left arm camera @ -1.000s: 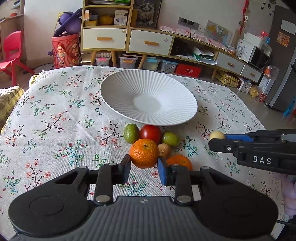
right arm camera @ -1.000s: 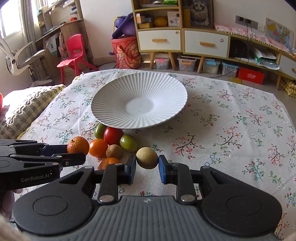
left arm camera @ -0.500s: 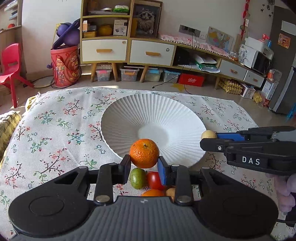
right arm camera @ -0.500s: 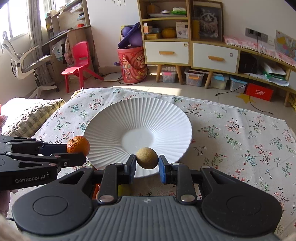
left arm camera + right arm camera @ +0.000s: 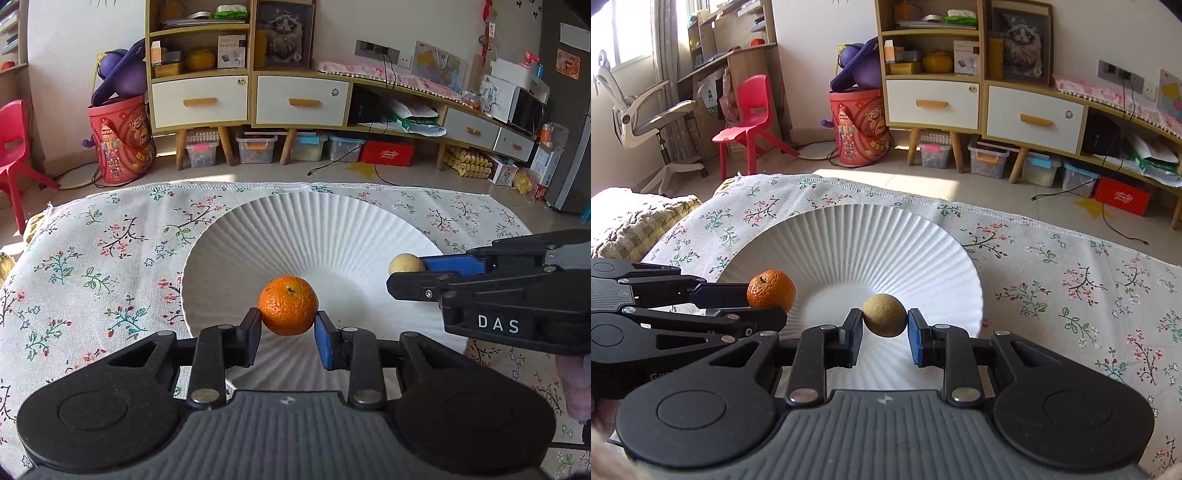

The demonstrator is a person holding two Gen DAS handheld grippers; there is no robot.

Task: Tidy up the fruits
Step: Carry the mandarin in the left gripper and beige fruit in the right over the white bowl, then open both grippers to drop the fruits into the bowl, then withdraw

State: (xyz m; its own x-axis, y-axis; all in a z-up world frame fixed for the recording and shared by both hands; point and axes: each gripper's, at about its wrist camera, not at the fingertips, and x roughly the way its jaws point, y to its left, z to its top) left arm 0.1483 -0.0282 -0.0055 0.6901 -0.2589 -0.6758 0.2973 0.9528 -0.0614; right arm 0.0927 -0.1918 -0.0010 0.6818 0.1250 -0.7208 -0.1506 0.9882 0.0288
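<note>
My left gripper (image 5: 288,328) is shut on an orange mandarin (image 5: 288,305) and holds it above the near part of the white ribbed plate (image 5: 314,229). My right gripper (image 5: 884,330) is shut on a small tan-brown round fruit (image 5: 885,315), also above the plate (image 5: 857,236). In the left wrist view the right gripper (image 5: 402,271) comes in from the right with the tan fruit (image 5: 405,263). In the right wrist view the left gripper (image 5: 768,301) comes in from the left with the mandarin (image 5: 771,289). The other fruits are hidden below the grippers.
The plate sits on a table with a floral tablecloth (image 5: 92,266). Beyond the far table edge are the floor, a red bucket (image 5: 120,140), a red chair (image 5: 750,122) and a shelf unit with drawers (image 5: 251,96).
Both grippers have risen from the fruit pile and moved forward over the plate, each carrying its fruit. The pile of fruits has dropped out of view.
</note>
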